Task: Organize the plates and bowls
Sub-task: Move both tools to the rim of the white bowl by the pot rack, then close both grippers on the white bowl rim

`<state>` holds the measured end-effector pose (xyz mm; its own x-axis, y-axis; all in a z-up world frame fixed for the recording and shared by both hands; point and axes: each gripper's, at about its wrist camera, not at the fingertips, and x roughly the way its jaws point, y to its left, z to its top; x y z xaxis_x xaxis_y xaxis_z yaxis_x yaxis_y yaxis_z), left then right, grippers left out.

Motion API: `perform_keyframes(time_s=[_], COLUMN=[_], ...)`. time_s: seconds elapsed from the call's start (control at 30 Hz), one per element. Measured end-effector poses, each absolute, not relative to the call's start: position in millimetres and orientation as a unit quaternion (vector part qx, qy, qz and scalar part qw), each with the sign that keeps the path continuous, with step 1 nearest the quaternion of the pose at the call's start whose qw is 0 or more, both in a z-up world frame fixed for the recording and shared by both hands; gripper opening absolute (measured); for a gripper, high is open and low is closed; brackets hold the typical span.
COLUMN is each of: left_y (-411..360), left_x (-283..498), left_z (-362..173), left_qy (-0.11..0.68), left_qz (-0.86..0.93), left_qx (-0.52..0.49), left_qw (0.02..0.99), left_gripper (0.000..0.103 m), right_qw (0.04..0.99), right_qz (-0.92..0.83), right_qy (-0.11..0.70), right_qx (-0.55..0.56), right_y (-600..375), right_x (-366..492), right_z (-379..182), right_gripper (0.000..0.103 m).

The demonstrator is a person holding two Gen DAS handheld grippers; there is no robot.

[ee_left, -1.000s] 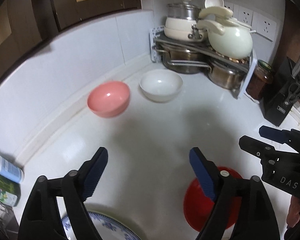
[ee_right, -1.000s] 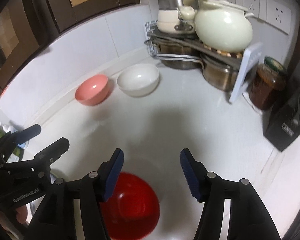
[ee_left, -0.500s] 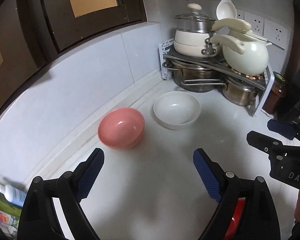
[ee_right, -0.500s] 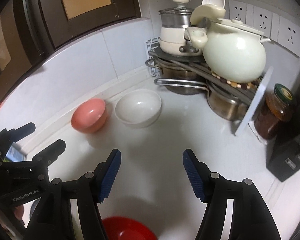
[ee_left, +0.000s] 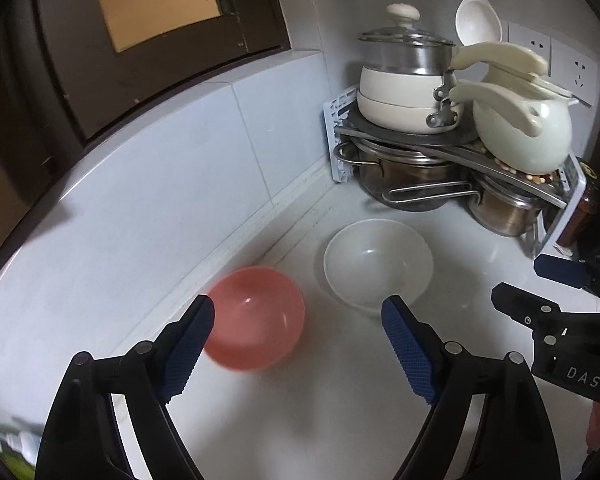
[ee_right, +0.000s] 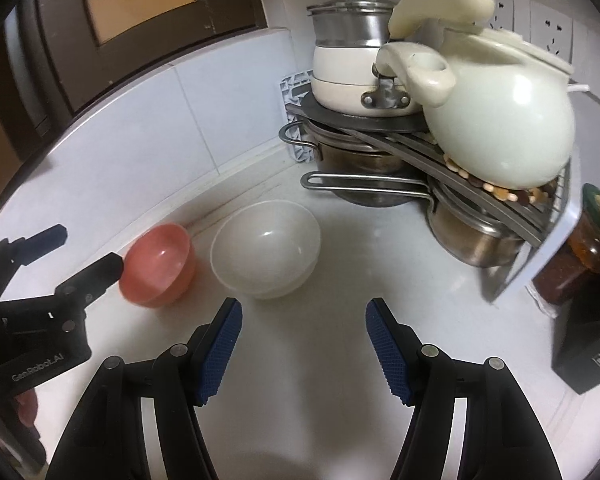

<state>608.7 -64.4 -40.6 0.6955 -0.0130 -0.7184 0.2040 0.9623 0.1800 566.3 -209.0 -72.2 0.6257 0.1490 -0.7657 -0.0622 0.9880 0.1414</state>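
- pink bowl (ee_left: 256,318) sits upright on the white countertop (ee_left: 340,420), close to the back wall edge; white bowl (ee_left: 378,264) stands just beside it, toward the back corner, apart from it or barely touching — the views do not settle which.
- no plates are visible in either view at this moment.
- left gripper (ee_left: 298,346) hovers above the countertop, jaws spread wide and holding nothing; the pink bowl lies ahead, partly between the fingers in its own view.
- right gripper (ee_right: 303,346) hovers likewise, jaws released and empty, aimed just in front of the white bowl (ee_right: 266,248).
- judged step: approach to the two bowls, likely to nest one in the other; task appears at an early stage.
- risk: both bowls look smooth and glazed, with curved walls. a pinch on the rim with shallow bite could let the bowl slip or swing as it lifts.
- risk: the bowls stand close together. a finger lowered between them could nudge the neighbour or push it toward the pot rack (ee_right: 420,140).
- risk: the back corner is crowded — stacked steel pots, a cream kettle (ee_right: 496,120) on the rack, and a jar (ee_right: 576,248) beside it. a wide swing of the right gripper near the white bowl could strike them.
- risk: the two grippers work close together; the right gripper (ee_left: 556,312) already shows at the edge of the left view, so crossing paths could cause a collision.
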Motion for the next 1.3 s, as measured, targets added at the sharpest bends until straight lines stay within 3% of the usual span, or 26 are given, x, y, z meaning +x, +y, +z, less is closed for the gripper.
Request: perform_keyframes(time_s=[0.57, 0.77, 0.93, 1.07, 1.3], left_y=[-66, -74, -81, -86, -89], left_x=[718, 742, 756, 763, 770], left_z=[-110, -130, -143, -154, -168], left_qy=[0.462, 0.487, 0.503, 0.518, 0.543], left_qz=[-0.118, -0.134, -0.143, -0.146, -0.149], left_qx=[0.123, 0.111, 0.111, 0.110, 0.106], left_qw=[0.870, 0.856, 0.845, 0.836, 0.819], left_gripper=[0.065, 0.059, 0.045, 0.040, 0.013], right_qw=[0.877, 0.864, 0.851, 0.840, 0.833], right_qz=[0.025, 0.019, 0.018, 0.024, 0.024], right_qy=[0.475, 0.496, 0.516, 0.531, 0.540], right_qx=[0.071, 0.085, 0.099, 0.106, 0.117], right_y=[-204, -207, -207, -205, -205], right_x=[645, 663, 672, 675, 675], right_z=[-118, -131, -143, -153, -160], right_gripper=[0.064, 0.048, 0.038, 0.029, 0.015])
